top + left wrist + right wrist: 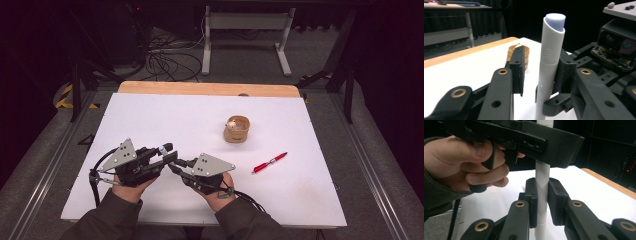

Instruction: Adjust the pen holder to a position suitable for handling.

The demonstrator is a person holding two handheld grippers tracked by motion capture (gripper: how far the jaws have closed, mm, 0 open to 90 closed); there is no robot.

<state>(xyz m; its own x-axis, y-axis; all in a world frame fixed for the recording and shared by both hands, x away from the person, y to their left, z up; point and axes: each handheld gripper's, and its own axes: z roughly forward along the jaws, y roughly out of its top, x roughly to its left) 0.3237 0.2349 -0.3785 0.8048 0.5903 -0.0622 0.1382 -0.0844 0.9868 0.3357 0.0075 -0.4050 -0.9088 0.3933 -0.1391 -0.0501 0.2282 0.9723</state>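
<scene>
Held white pen (541,182) upright at frame centre, right tool (541,202) clamped on its lower barrel, left tool (540,72) parted loosely around the upper barrel, above the surface (165,115).

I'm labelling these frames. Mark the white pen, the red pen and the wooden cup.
white pen (550,62), left gripper view, on its barrel below the pale blue tip.
red pen (269,162), high view, on the middle of its barrel.
wooden cup (236,135), high view, on its near outer wall.

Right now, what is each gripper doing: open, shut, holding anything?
Left gripper: open, white pen between the jaws, one pad clear.
Right gripper: shut on the white pen.
</scene>
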